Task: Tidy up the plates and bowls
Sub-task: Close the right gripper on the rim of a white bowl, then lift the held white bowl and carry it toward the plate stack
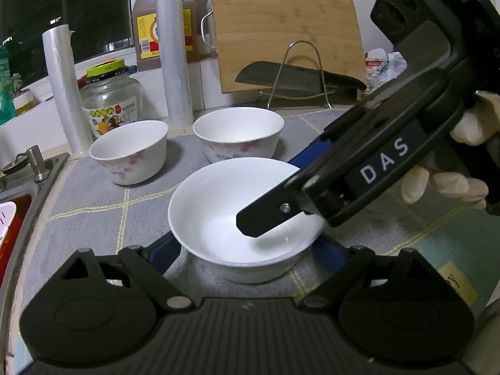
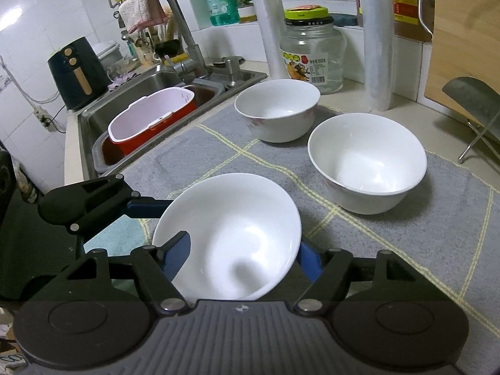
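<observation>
Both our claws bracket the plain white bowl (image 1: pixel 247 218) on the grey mat (image 1: pixel 93 193) of the counter, the left claw (image 1: pixel 247 250) astride its sides, the right claw (image 2: pixel 243 256) clenched on its rim, two flowered bowls (image 2: pixel 278 109) behind.

Dim indoor light, soft overhead shadows, fisheye-curved edges, dark corners, sharp focus

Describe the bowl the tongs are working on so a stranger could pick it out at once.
Start at the steel sink, then move onto the grey checked mat beside it, where three white bowls sit. The nearest bowl lies farthest from the window. Unlike the two floral bowls behind it, it is plain white and shallower.
</observation>
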`<control>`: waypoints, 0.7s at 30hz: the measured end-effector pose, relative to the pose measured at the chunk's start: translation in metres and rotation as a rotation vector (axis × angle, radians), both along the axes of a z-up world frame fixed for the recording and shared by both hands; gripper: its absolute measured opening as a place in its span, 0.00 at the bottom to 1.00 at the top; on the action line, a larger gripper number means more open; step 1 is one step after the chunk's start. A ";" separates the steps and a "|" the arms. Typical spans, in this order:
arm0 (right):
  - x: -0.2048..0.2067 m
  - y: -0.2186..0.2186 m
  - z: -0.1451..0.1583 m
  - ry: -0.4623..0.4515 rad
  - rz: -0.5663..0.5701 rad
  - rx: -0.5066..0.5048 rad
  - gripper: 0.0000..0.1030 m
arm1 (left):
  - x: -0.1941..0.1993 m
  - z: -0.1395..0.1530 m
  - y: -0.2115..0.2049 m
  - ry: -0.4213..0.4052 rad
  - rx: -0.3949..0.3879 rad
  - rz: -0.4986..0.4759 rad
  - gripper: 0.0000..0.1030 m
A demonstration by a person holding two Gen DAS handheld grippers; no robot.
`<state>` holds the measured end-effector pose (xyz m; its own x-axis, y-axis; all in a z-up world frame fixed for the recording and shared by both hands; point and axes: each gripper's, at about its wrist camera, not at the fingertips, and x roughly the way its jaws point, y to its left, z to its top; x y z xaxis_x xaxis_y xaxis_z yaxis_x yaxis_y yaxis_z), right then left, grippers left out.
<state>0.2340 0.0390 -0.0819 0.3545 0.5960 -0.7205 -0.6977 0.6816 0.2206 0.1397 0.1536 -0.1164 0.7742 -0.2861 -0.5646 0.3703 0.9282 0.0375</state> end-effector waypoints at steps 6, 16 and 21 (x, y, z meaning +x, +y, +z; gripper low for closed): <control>-0.005 -0.003 0.005 -0.005 -0.004 -0.007 0.75 | -0.001 0.006 -0.002 -0.001 -0.006 -0.006 0.88; -0.020 -0.034 0.019 -0.019 -0.019 -0.013 0.75 | -0.010 0.018 -0.028 -0.018 -0.012 -0.040 0.88; -0.029 -0.059 0.023 -0.022 -0.043 -0.020 0.75 | -0.013 0.021 -0.050 -0.016 -0.029 -0.072 0.88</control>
<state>0.2046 -0.0195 -0.0589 0.3956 0.5654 -0.7238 -0.6720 0.7153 0.1915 0.1270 0.1035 -0.0953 0.7601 -0.3574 -0.5427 0.4356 0.9000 0.0174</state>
